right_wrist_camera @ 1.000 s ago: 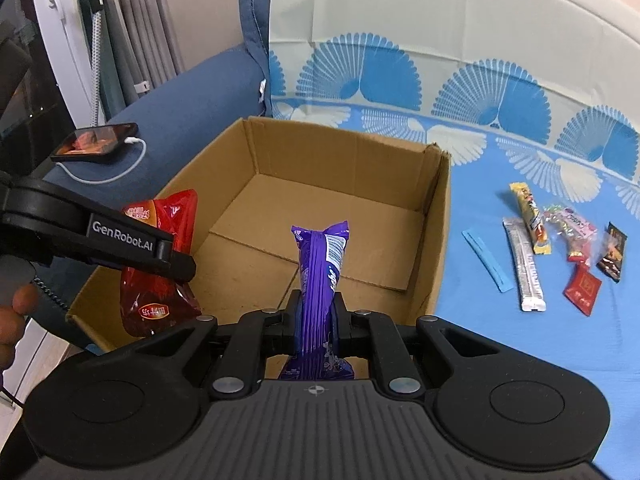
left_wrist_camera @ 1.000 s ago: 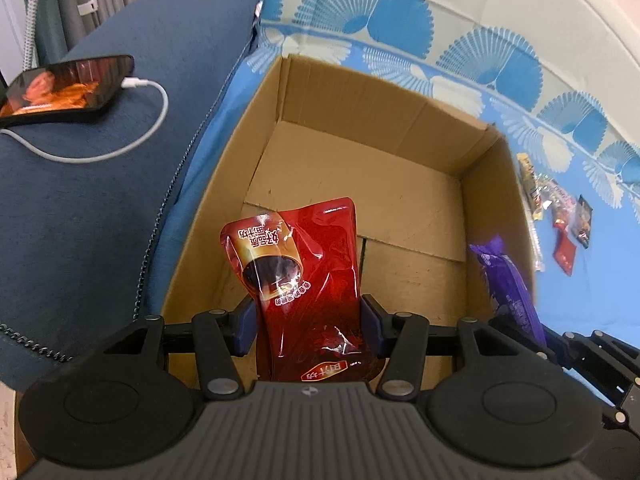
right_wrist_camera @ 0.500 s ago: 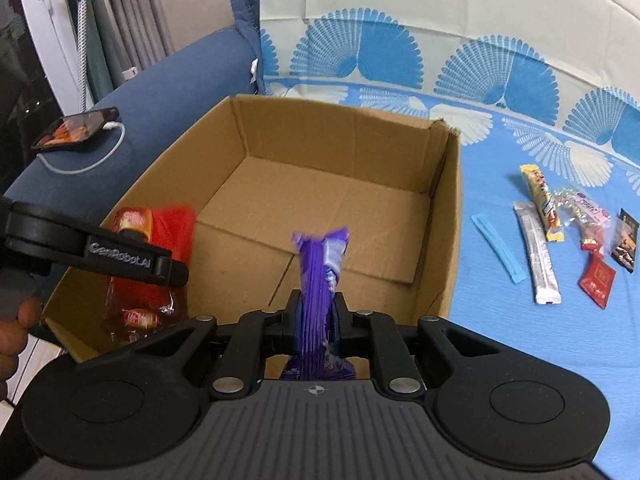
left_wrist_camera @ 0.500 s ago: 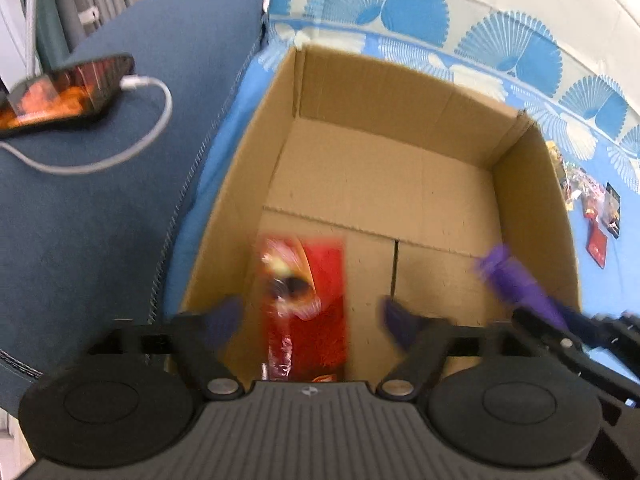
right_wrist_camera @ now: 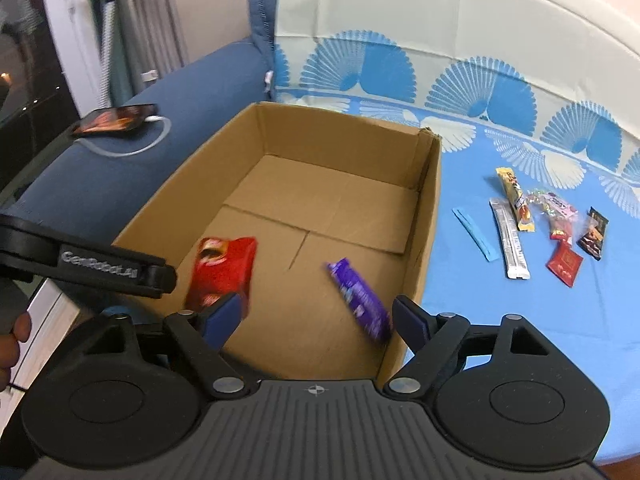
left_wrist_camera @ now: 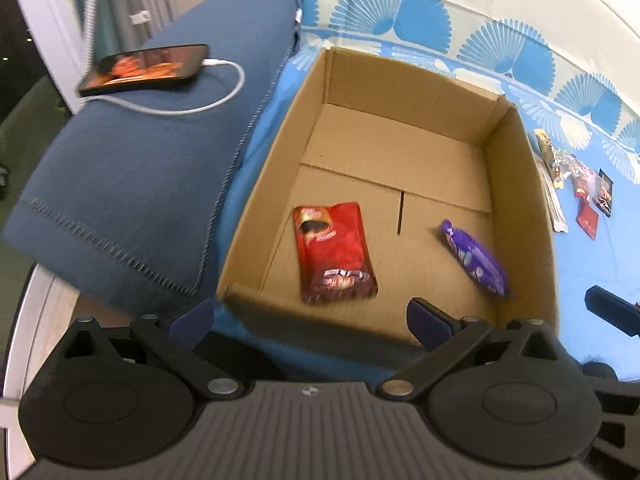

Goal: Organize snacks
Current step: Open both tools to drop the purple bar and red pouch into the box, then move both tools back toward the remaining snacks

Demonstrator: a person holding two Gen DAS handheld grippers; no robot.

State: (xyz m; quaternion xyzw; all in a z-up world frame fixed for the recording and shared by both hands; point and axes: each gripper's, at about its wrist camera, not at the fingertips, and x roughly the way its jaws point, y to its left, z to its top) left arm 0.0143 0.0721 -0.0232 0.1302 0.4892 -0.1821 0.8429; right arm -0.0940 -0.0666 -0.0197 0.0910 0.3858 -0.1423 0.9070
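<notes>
An open cardboard box sits on the blue patterned cloth. A red snack pouch and a purple snack bar lie on the box floor, left and right. My left gripper is open and empty at the box's near edge. My right gripper is open and empty over the near right corner. The left gripper's arm shows in the right wrist view. Several loose snacks lie on the cloth right of the box.
A blue sofa arm runs along the box's left side. A phone with a white charging cable lies on it. The white sofa back rises behind.
Both grippers have opened and let go. The red pouch and the purple bar have dropped onto the box floor. Both grippers have drawn back toward the near edge.
</notes>
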